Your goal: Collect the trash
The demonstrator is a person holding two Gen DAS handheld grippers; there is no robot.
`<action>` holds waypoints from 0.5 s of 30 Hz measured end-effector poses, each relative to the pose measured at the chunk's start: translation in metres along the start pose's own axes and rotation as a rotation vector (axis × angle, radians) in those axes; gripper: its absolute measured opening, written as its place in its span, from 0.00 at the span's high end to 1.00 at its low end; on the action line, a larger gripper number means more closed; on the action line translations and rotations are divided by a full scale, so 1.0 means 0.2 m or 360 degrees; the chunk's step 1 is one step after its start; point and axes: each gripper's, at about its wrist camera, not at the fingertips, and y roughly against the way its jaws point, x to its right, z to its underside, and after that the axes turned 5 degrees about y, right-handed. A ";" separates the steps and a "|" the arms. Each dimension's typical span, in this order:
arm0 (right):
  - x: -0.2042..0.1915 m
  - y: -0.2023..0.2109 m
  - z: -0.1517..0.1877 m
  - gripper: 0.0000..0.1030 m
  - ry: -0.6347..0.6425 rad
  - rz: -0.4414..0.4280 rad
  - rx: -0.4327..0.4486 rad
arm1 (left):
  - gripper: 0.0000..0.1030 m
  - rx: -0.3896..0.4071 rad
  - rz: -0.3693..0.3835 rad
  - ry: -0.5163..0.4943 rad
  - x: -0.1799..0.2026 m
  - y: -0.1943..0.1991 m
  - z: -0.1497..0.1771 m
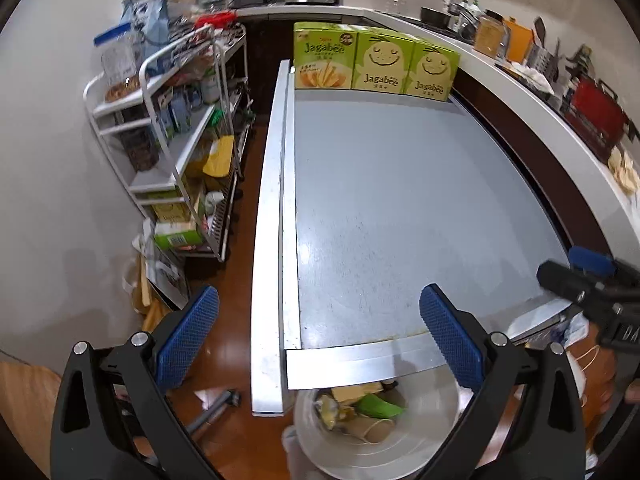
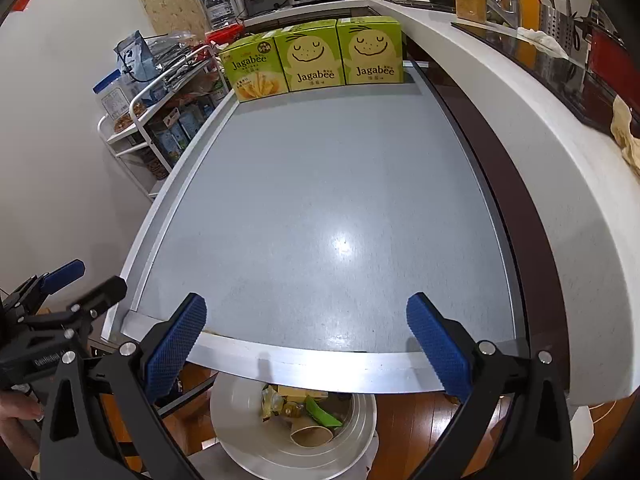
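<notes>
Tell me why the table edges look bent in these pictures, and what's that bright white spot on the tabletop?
Both views use fisheye lenses, so the straight rim of the table bows and dark corners frame each picture. In the right wrist view, the white spot is glare from an overhead light. In the left wrist view, the bin below the table edge looks slightly smeared, while the snack boxes stay sharp.

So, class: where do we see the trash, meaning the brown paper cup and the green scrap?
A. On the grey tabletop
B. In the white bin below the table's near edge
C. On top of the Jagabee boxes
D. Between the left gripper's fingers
B: the brown paper cup and green scrap lie inside the white bin below the table's near edge.
</notes>
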 end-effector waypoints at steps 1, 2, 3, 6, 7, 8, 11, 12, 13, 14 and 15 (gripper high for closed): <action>0.00 -0.01 0.00 0.04 0.0003 0.0007 -0.0007 | 0.02 -0.0003 0.0004 0.0019 0.00 0.00 0.00; -0.01 -0.01 0.01 0.04 0.0006 0.0007 -0.0014 | 0.02 -0.0008 0.0003 0.0036 -0.01 0.00 -0.01; -0.01 -0.02 0.02 0.04 0.0007 0.0004 -0.0021 | 0.02 -0.0011 -0.0003 0.0040 -0.01 -0.01 -0.01; -0.02 -0.02 0.01 0.04 0.0009 -0.0003 -0.0026 | 0.02 -0.0007 -0.0037 0.0031 -0.01 -0.01 -0.02; -0.02 -0.02 0.01 0.04 0.0017 -0.0001 -0.0023 | 0.02 -0.0003 -0.0045 0.0030 -0.01 -0.01 -0.02; -0.03 -0.02 0.01 0.04 0.0023 0.0000 -0.0021 | 0.02 0.0000 -0.0048 0.0033 -0.01 -0.01 -0.03; -0.03 -0.02 -0.01 0.04 0.0026 -0.0001 -0.0018 | 0.02 0.0001 -0.0053 0.0045 -0.01 -0.01 -0.03; -0.03 -0.02 -0.01 0.04 0.0027 0.0001 -0.0017 | 0.02 0.0000 -0.0054 0.0048 -0.01 -0.01 -0.03; -0.03 -0.02 -0.01 0.04 0.0029 0.0001 -0.0020 | 0.02 -0.0001 -0.0056 0.0049 -0.01 -0.02 -0.04; -0.03 -0.02 -0.01 0.04 0.0032 0.0001 -0.0022 | 0.02 0.0001 -0.0062 0.0051 -0.02 -0.02 -0.04; -0.03 -0.02 -0.01 0.04 0.0033 0.0002 -0.0023 | 0.02 0.0003 -0.0067 0.0050 -0.02 -0.02 -0.04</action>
